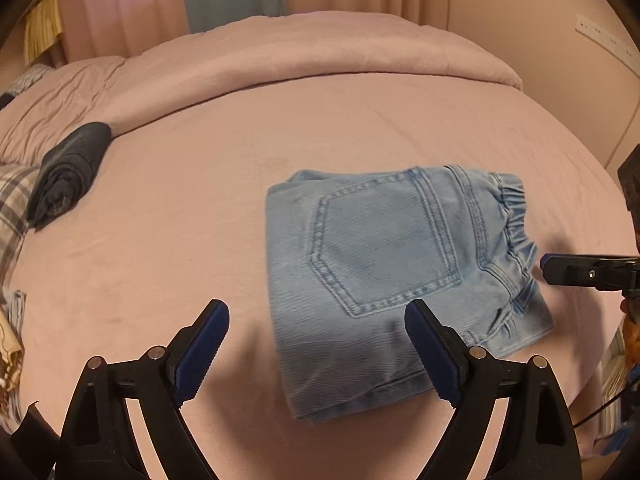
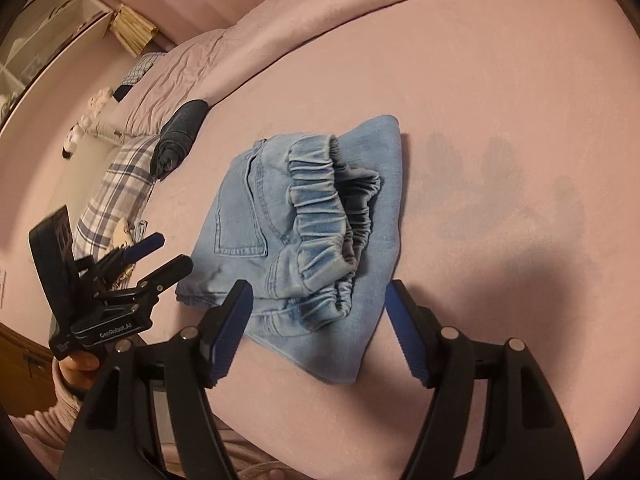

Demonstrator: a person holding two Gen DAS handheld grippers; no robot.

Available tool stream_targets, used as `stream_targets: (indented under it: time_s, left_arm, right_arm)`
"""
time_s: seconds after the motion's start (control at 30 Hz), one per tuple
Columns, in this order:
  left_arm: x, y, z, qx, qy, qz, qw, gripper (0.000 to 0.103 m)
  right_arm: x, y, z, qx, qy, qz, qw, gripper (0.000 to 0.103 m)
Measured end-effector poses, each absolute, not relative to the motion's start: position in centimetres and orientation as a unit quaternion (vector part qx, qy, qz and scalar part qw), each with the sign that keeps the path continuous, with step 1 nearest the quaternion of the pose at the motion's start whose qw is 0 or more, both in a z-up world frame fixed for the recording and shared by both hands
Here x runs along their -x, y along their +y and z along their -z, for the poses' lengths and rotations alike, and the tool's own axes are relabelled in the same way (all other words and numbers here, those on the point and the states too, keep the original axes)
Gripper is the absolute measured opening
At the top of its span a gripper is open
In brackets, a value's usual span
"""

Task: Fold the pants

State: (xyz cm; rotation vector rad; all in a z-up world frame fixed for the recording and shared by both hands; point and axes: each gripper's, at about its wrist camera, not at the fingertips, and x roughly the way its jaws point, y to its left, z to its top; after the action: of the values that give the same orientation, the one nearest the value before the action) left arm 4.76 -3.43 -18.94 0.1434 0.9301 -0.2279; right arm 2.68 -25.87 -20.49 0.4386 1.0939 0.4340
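Light-blue jeans (image 1: pixel 392 264) lie folded into a compact packet on the pink bed sheet (image 1: pixel 200 200), back pocket up and elastic waistband to the right. My left gripper (image 1: pixel 316 312) stands open over the packet's near left corner, nothing pressed between its pads. The right gripper (image 1: pixel 552 270) reaches in from the right edge, just off the waistband. In the right wrist view the jeans (image 2: pixel 304 232) show their gathered waistband, and my right gripper (image 2: pixel 319 292) is open just short of it, its pads clear of the cloth. A hand (image 2: pixel 76 364) holds the left gripper (image 2: pixel 174 250), open beside the packet's left corner.
A dark rolled garment (image 1: pixel 68 176) lies at the left by the folded-back duvet (image 1: pixel 320 56); it shows in the right wrist view too (image 2: pixel 178 140). Plaid cloth (image 2: pixel 116 192) lies along the bed's left side. A wall with a socket strip (image 1: pixel 604 38) is at the right.
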Motion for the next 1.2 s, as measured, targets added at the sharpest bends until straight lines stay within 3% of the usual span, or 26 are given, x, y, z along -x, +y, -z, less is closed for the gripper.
stream_targets:
  time_s: [0.5, 1.2]
  left_arm:
    - [-6.6, 0.4, 20.0, 0.042, 0.469, 0.125, 0.873, 0.09]
    - [-8.2, 0.3, 21.9, 0.075, 0.499, 0.154, 0.85, 0.09]
  right_arm:
    - [-4.0, -26.2, 21.1, -0.227, 0.527, -0.196, 0.795, 0.072]
    - [-5.2, -26.6, 22.0, -0.224, 0.544, -0.185, 0.787, 0.074]
